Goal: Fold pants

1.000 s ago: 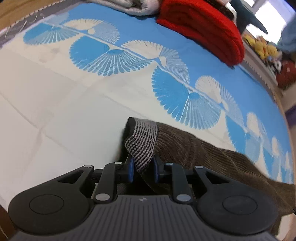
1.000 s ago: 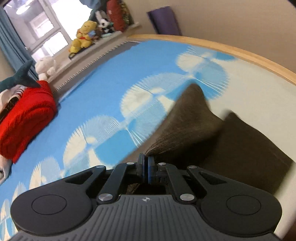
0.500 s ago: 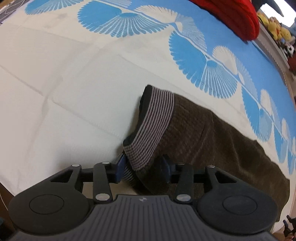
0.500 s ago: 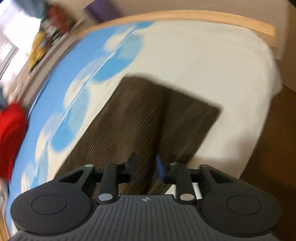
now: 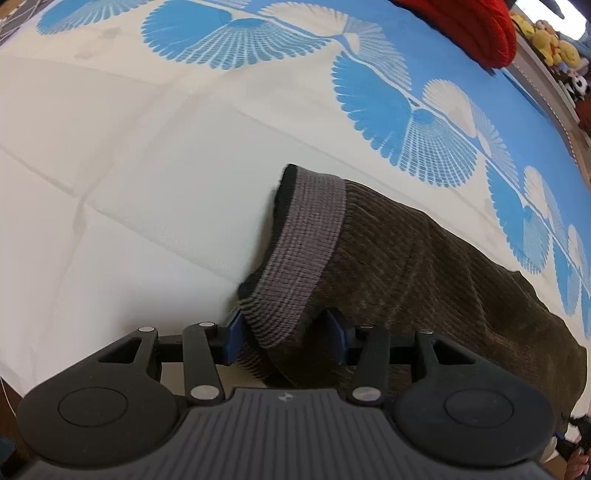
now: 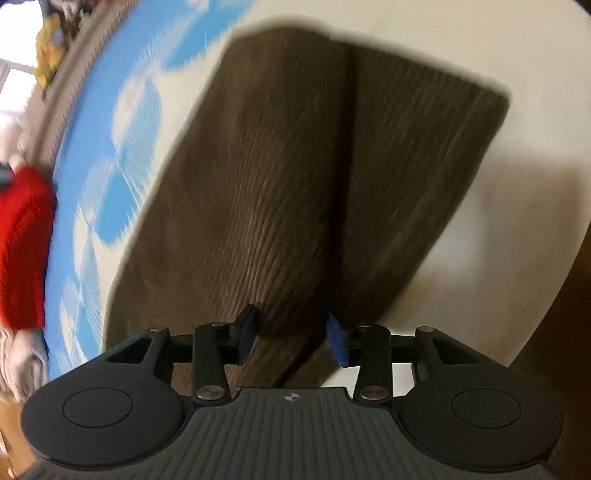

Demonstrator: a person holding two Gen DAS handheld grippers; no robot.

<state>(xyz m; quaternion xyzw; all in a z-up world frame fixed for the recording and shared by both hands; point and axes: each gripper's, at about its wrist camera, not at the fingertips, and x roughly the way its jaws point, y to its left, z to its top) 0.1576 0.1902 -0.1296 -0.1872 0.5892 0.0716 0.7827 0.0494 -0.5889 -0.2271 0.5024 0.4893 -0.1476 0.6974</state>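
Brown corduroy pants [image 5: 436,266] lie flat on the bed, with a grey striped ribbed waistband [image 5: 299,251] at their left end. My left gripper [image 5: 284,334] is open, its blue-padded jaws standing either side of the waistband's near corner. In the right wrist view the two pant legs [image 6: 280,184] lie side by side, their ends toward the bed's far edge. My right gripper [image 6: 291,336] is open, jaws apart over the near edge of the pants.
The bed cover [image 5: 147,206] is white with blue fan patterns [image 5: 406,110]. A red knitted garment [image 5: 476,26] and stuffed toys [image 5: 554,40] lie at the far side. The bed's edge and brown floor [image 6: 554,317] are to the right.
Both grippers have opened and let go of the pants. The pants have come down flat on the bed. The right gripper has tilted down over the legs.
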